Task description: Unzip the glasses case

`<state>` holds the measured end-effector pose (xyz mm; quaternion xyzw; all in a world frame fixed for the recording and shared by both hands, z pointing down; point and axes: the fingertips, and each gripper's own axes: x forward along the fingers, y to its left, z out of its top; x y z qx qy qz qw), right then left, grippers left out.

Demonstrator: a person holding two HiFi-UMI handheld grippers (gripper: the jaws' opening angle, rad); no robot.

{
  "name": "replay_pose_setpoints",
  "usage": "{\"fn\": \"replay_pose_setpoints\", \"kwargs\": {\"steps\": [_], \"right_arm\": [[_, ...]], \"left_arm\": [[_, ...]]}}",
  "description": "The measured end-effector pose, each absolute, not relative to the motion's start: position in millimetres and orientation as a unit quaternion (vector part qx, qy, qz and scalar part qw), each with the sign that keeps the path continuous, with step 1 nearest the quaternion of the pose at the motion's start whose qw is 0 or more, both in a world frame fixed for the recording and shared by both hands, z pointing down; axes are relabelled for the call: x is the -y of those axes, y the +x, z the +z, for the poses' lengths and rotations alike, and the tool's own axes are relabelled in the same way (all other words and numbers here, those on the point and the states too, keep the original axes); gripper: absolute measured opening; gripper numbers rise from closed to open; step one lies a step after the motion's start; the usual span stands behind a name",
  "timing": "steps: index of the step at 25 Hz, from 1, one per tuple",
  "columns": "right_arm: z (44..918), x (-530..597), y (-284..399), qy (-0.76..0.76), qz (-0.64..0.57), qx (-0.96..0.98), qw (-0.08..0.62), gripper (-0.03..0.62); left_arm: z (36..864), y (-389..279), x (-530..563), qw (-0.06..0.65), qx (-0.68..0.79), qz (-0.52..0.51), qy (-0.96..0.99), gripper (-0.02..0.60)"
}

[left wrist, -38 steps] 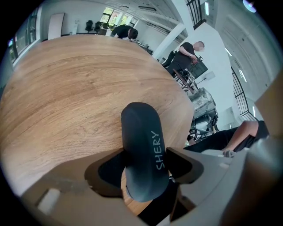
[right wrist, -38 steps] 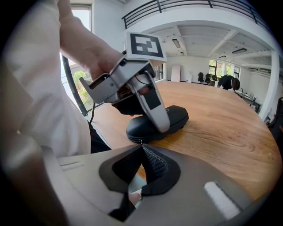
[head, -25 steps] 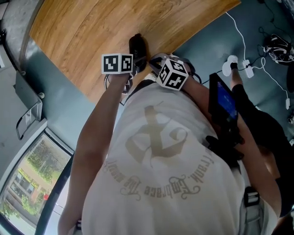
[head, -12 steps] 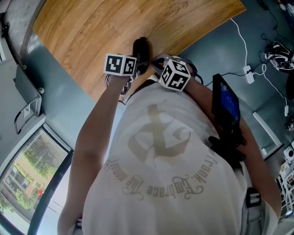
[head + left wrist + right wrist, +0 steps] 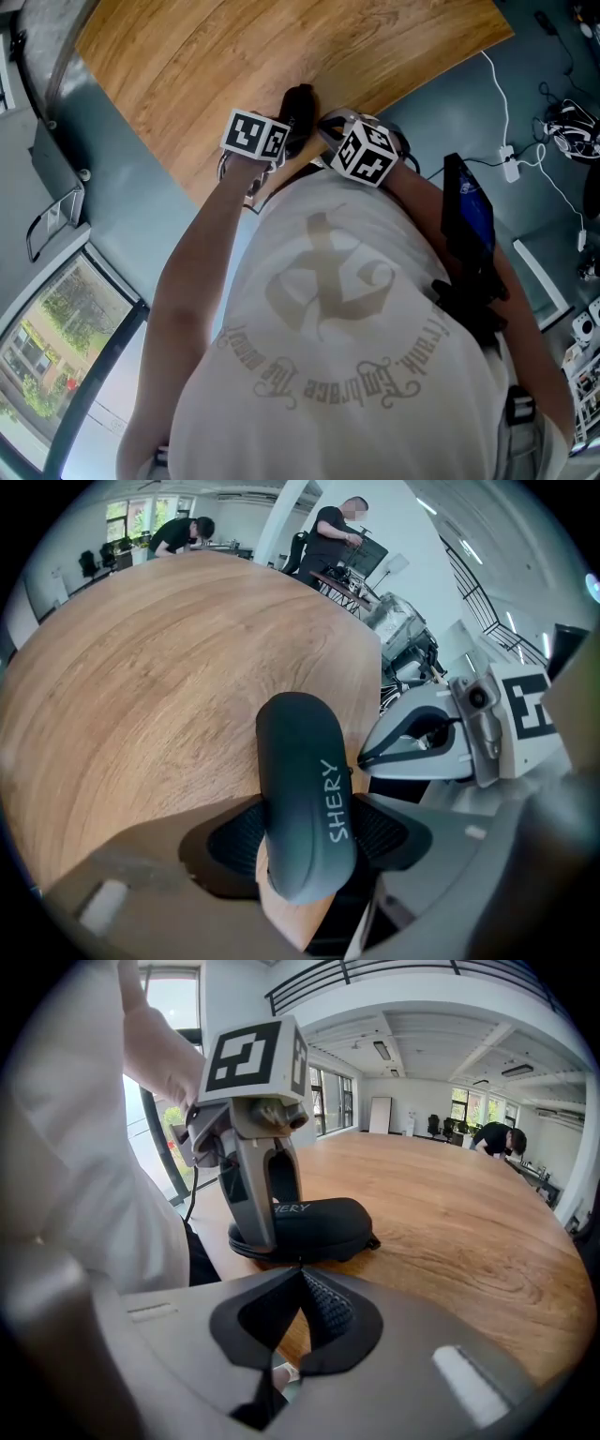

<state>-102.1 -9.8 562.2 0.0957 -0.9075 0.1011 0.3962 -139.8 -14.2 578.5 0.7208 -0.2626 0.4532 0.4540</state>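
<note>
The left gripper [image 5: 309, 836] is clamped on the glasses case [image 5: 305, 799], one ribbed pad against each long side near the end closest to the person. The case lies flat on the wooden tabletop [image 5: 141, 686], close to its near edge, with its long axis running straight ahead of that gripper.

The right gripper [image 5: 302, 1283] has its jaws pressed together with nothing between them. It hovers just short of the case and off to the side. From where it points, the case lies just ahead and crosswise, left to right. The left gripper's finger stands over the left part of the case. A small tab [image 5: 374, 1240], which I take for the zip pull, sticks out at the free right end. That makes the right gripper the one to work the zip. Its way to the tab looks clear over bare wood.

Two people [image 5: 333, 532] work at the tabletop's far side, well away from both grippers.
</note>
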Motion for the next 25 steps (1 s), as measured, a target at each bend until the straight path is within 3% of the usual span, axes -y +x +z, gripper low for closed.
{"fn": "replay_pose_setpoints", "kwargs": {"steps": [25], "right_arm": [[563,17,-102,0.112,0.105,0.908,0.390,0.006]], "left_arm": [[572,-160,-5,0.333,0.183,0.549,0.744,0.314]]}}
